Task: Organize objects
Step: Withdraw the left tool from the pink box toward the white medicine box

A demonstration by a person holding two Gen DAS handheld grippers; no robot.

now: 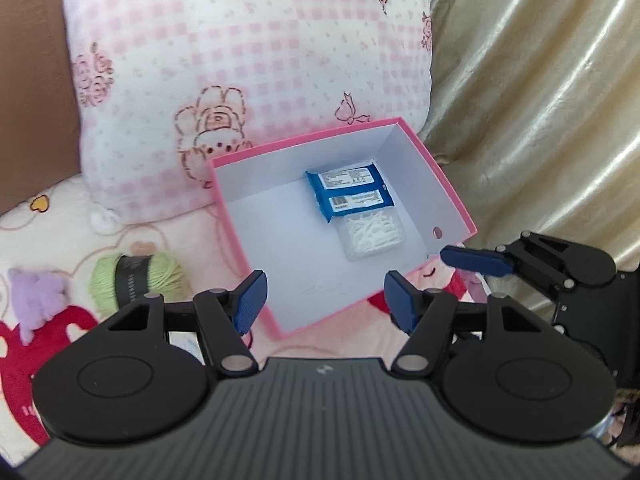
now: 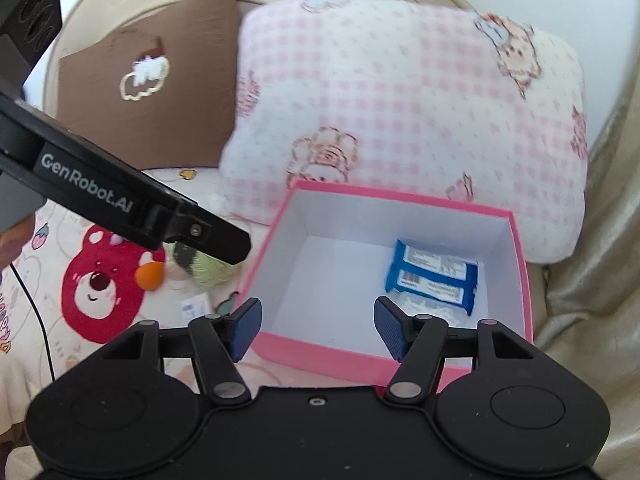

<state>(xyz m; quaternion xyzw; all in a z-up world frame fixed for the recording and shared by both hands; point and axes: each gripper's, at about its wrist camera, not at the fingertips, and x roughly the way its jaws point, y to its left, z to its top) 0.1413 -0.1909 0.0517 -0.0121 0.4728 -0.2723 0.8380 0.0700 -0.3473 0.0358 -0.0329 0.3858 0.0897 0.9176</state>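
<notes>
A pink box (image 1: 436,172) with a white inside stands open on the bed; it also shows in the right wrist view (image 2: 384,196). Inside lie two blue packets (image 1: 350,190) (image 2: 432,276) and a clear case of white sticks (image 1: 370,234). My left gripper (image 1: 326,300) is open and empty above the box's near corner. My right gripper (image 2: 316,330) is open and empty over the box's front wall; it shows at the right of the left wrist view (image 1: 476,261). A green yarn ball (image 1: 136,280) (image 2: 212,270) lies left of the box.
A pink checked pillow (image 1: 248,60) (image 2: 400,100) leans behind the box, a brown cushion (image 2: 152,92) to its left. A gold curtain (image 1: 540,100) hangs on the right. A purple plush (image 1: 36,300), an orange item (image 2: 149,274) and a small white packet (image 2: 195,305) lie on the blanket.
</notes>
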